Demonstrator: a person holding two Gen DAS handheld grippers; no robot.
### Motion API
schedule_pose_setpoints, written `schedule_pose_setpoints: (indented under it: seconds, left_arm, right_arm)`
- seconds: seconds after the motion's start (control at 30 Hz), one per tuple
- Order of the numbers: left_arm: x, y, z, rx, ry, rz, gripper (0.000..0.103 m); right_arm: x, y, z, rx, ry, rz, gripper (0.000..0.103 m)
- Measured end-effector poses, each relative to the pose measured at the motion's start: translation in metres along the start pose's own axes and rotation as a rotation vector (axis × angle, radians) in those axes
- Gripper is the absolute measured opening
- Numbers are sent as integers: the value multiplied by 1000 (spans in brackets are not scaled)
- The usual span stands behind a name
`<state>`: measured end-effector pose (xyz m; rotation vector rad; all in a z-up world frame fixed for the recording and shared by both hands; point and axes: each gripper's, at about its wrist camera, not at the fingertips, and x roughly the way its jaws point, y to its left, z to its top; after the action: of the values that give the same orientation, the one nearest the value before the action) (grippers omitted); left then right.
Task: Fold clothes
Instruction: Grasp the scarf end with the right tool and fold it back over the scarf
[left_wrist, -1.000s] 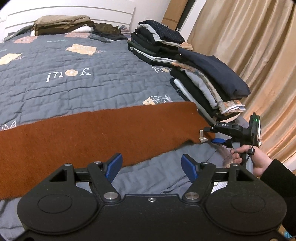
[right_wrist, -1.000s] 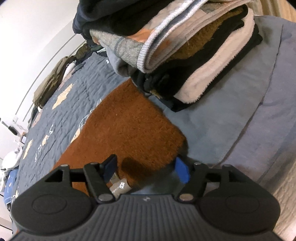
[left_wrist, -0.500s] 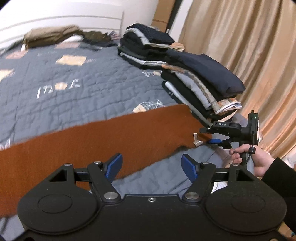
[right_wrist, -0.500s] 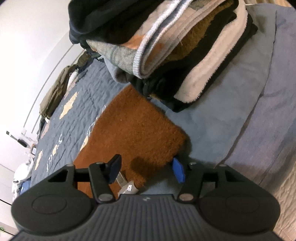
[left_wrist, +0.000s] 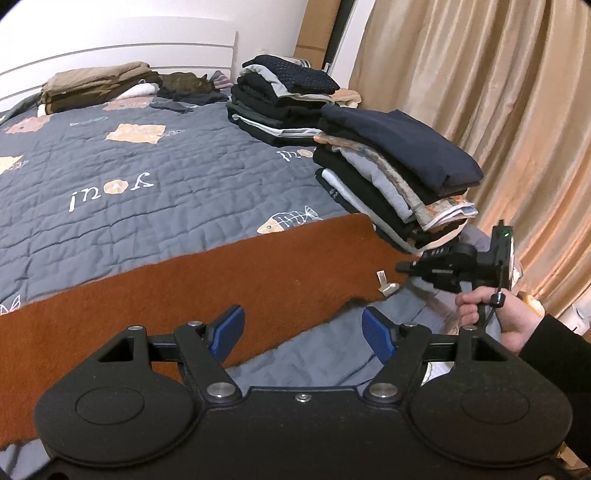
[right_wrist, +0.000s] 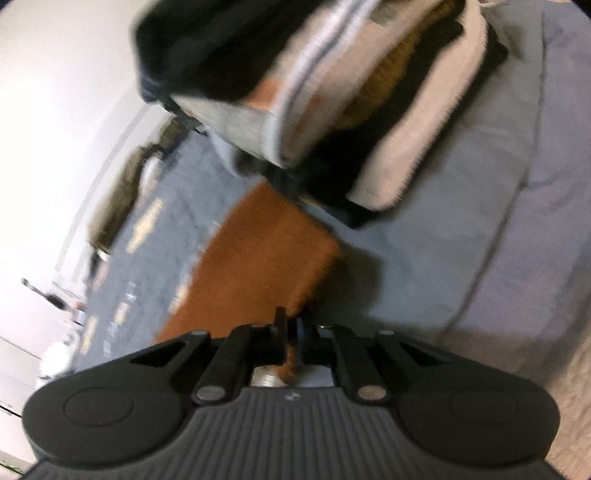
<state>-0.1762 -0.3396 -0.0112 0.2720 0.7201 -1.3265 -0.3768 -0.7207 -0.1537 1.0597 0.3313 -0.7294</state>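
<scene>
A rust-brown fleecy garment (left_wrist: 221, 280) lies spread in a band across the grey quilt (left_wrist: 147, 166). Its right corner carries a white label (left_wrist: 386, 286). My right gripper (left_wrist: 402, 266), held by a hand in a black sleeve, meets that corner. The blurred right wrist view shows the right gripper (right_wrist: 291, 332) shut, with the brown garment (right_wrist: 258, 266) pinched between its pads. My left gripper (left_wrist: 303, 325) hovers open over the garment's near edge and a grey-blue cloth (left_wrist: 314, 354), holding nothing.
A tall stack of folded clothes (left_wrist: 388, 177) stands just beyond the garment's right corner, and a second stack (left_wrist: 280, 107) behind it. A beige pile (left_wrist: 96, 85) and a cat (left_wrist: 184, 81) lie by the white headboard. Tan curtains (left_wrist: 480, 110) hang on the right.
The right gripper's jaws have closed from wide apart onto the brown garment's corner. The left gripper has shifted and rolled slightly, still open.
</scene>
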Motion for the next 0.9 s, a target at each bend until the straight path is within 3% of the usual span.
schedule_pose_setpoints:
  seconds: [0.27, 0.5, 0.9]
  left_arm:
    - [-13, 20, -6, -42, -13, 26, 69]
    - [-37, 50, -15, -90, -31, 71, 69]
    - [-101, 126, -43, -212, -73, 197, 70]
  right_arm:
    - [-11, 79, 1, -159, -21, 170, 4]
    - [2, 169, -26, -310, 61, 327, 4]
    - [59, 294, -146, -541, 346, 502, 4]
